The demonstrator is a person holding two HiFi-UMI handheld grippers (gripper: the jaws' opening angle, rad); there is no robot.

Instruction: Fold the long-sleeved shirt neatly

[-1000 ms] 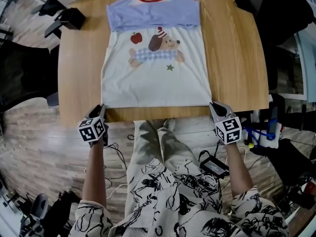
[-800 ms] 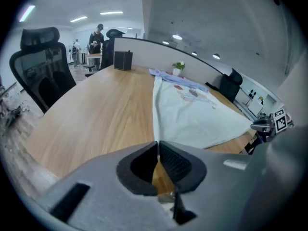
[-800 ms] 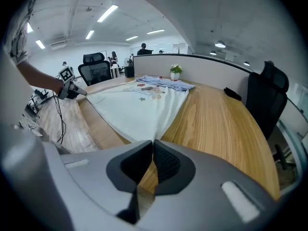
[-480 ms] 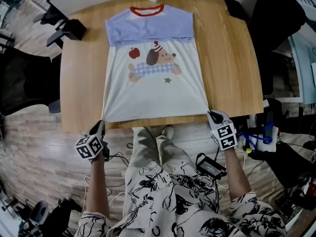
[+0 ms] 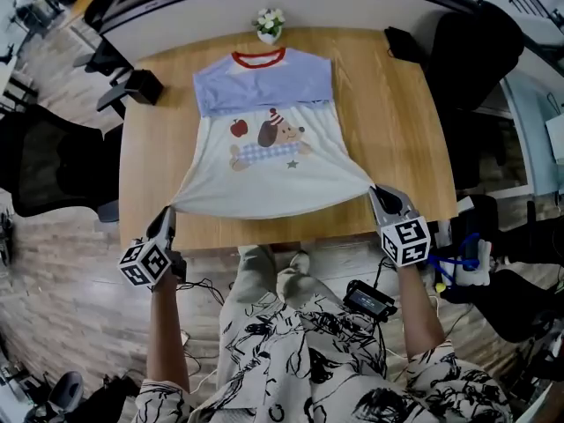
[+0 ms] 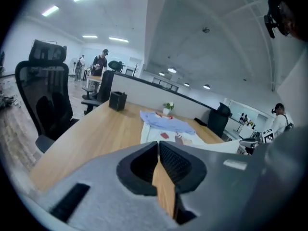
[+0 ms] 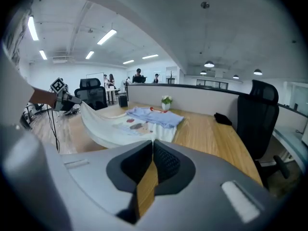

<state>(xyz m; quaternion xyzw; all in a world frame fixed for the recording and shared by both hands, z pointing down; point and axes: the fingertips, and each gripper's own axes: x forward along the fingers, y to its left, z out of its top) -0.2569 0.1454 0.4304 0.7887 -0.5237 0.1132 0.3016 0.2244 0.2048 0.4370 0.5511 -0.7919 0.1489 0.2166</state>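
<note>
Pinched shut on the two hem corners of shirt (image 5: 264,161): left claw (image 5: 165,221), right claw (image 5: 377,192). Hem held clear above counter (image 5: 397,122); collar end flat near flower pot (image 5: 268,26).

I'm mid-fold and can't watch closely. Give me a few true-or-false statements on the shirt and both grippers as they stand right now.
1. The left gripper and right gripper each pinch one corner of the shirt's bottom hem. True.
2. The whole shirt lies flat. False: the hem is held up off the table and sags between the grippers.
3. The red collar points toward the potted plant. True.
4. The shirt is picture side down. False: the dog print faces up.
</note>
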